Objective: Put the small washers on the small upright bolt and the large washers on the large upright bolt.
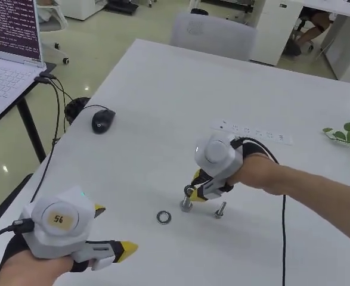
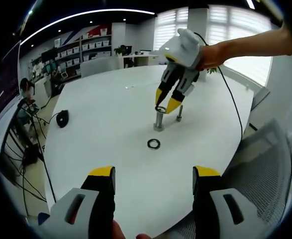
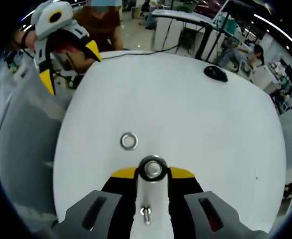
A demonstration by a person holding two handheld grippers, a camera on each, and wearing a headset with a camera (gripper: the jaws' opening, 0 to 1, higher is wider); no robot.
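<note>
A large silver metal washer (image 3: 152, 168) is gripped between the yellow-tipped fingers of the right gripper (image 2: 165, 103), directly over the top of the large upright steel bolt (image 1: 186, 205) on the white table (image 1: 163, 89); whether it touches the bolt cannot be told. The small upright bolt (image 1: 220, 210) stands just beside the large bolt. A second silver washer (image 1: 163, 217) lies flat near the large bolt, on the side toward the left gripper (image 1: 114, 227), whose fingers are held wide apart and empty
</note>
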